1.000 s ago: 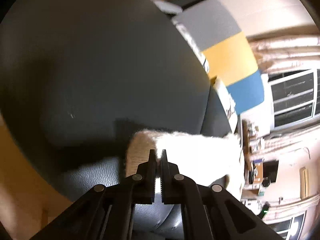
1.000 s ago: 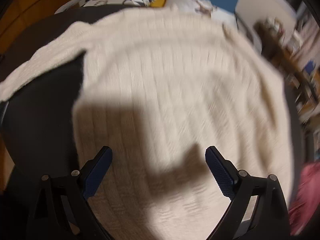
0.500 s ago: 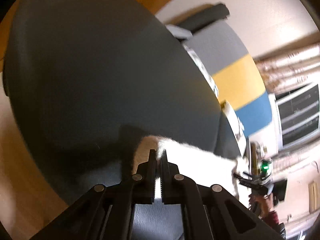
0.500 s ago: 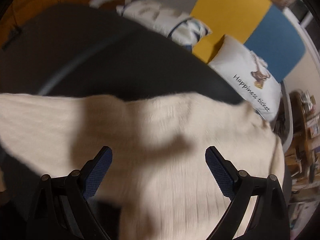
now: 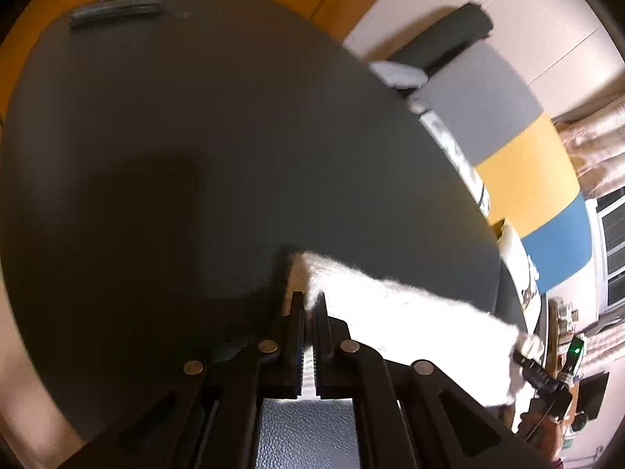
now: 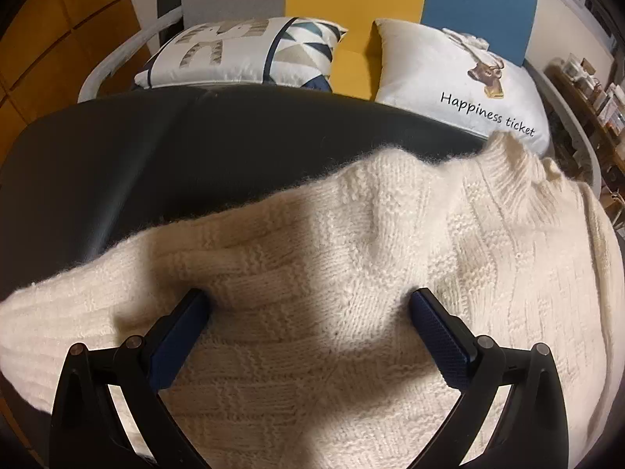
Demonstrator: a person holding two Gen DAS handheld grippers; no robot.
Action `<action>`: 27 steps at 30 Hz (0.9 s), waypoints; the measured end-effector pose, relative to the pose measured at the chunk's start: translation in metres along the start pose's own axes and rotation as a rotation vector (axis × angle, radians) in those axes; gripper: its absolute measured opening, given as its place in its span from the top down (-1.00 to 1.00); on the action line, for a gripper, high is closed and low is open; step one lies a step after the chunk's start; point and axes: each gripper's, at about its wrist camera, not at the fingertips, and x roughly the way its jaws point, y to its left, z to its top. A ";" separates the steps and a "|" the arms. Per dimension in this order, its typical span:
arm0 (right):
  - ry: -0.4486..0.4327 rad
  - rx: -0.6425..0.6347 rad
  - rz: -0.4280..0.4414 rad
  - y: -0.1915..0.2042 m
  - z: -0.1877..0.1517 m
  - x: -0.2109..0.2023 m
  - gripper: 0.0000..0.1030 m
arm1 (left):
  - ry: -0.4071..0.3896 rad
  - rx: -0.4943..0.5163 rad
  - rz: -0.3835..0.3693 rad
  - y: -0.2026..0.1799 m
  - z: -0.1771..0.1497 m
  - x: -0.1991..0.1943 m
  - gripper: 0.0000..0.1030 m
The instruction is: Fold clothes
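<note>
1 cream knit sweater (image 6: 351, 273), spread on 1 dark leather surface (image 6: 156, 148). 2 grippers: left gripper (image 5: 308, 301) pinched on sweater edge, right gripper (image 6: 308, 305) w/ jaws wide apart, tips on the knit. 2 pillows: 1 patterned pillow (image 6: 242, 51), 1 white pillow (image 6: 449, 74) w/ "Happiness ticket" text. Backrest behind: 3 colour panels – grey, yellow, blue

Wide open dark surface (image 5: 203, 148) ahead of the left gripper (image 5: 308, 301), nothing on it up to the far edge, where a low dark bar (image 5: 115, 11) sits at the corner. The cream sweater (image 6: 351, 273) covers the near side and spreads under the right gripper (image 6: 308, 305), whose fingers stand wide apart. Beyond the far edge, two cushions (image 6: 457, 74) crowd close against it, blocking passage there.
</note>
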 end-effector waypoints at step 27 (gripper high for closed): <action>0.054 -0.107 0.117 -0.076 -0.120 -0.095 -1.00 | -0.011 -0.024 0.058 0.055 0.020 -0.076 0.91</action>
